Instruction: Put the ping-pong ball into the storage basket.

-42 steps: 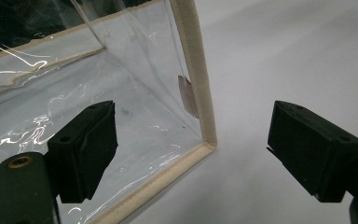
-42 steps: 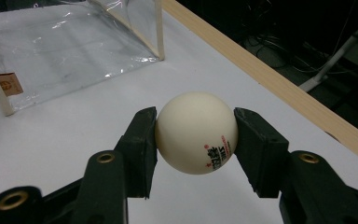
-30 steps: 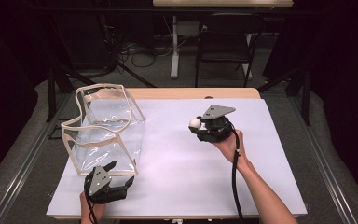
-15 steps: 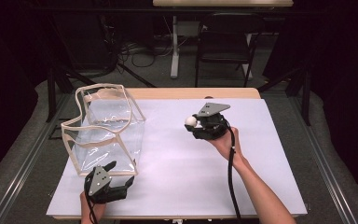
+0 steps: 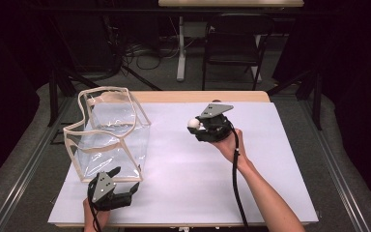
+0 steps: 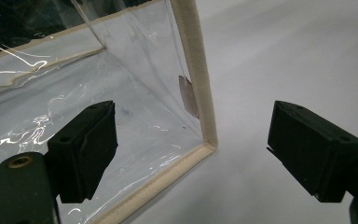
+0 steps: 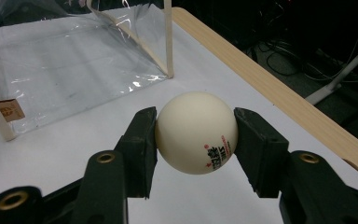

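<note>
White ball (image 7: 196,132) sits clenched between my right gripper (image 5: 204,126)'s jaws mid-frame, seemingly bound for the clear bag (image 5: 108,133), whose near corner my released left gripper (image 5: 121,186) brackets.

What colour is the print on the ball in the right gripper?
Red and black on the ping-pong ball, clearest in the right gripper view.

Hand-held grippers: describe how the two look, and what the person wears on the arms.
Both the left hand-held gripper and right hand-held gripper are black, with blocky jaws, brass-ringed holes and a grey three-cornered plate on top. A black cable trails from the right one. The forearms are bare, no sleeves.
</note>
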{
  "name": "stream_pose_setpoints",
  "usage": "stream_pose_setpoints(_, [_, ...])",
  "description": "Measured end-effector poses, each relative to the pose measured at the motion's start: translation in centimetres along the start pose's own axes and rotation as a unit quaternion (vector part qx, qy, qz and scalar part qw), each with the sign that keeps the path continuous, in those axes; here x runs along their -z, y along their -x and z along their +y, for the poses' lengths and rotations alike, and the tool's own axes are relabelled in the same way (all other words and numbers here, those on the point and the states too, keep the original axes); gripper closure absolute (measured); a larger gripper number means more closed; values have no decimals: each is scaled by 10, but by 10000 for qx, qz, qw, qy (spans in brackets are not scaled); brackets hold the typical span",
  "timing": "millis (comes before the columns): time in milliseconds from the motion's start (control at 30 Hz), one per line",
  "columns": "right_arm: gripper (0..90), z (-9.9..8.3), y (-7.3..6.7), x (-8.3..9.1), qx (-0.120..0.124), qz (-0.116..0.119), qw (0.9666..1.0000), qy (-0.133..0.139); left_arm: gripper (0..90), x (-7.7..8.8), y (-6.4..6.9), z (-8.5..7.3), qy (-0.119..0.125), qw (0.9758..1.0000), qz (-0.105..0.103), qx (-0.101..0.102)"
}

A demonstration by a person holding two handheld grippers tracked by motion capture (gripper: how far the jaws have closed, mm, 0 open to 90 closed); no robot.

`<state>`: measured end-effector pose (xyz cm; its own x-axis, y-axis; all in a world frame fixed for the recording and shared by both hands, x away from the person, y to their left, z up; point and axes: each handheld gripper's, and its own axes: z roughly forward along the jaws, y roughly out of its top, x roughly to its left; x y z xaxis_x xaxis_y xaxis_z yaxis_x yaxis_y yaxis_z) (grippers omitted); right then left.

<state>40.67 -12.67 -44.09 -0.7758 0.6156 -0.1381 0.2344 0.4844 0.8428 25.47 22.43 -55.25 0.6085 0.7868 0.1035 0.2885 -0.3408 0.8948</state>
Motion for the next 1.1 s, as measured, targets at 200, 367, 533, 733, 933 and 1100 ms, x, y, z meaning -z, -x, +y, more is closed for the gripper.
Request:
stream_pose_setpoints(200, [511,5,-1,-5,30,22,10000,-8,159,0,0,0,1,10000,6,11])
stream_pose_setpoints(367, [511,8,-2,-11,61,48,10000,-15,160,0,0,0,2,10000,9,9])
stream_pose_setpoints(533, [511,12,-2,-15,71,68,9999,-20,160,0,0,0,4,10000,11,14])
stream_pose_setpoints(733, [511,17,-4,-18,117,77,9999,-6,159,0,0,0,1,10000,0,-1])
stream_pose_setpoints(933, [511,24,-5,-21,175,93,9998,13,159,0,0,0,-1,10000,-6,-4])
stream_pose_setpoints(1100, [511,28,-5,-24,189,107,9998,2,159,0,0,0,1,10000,-3,-4])
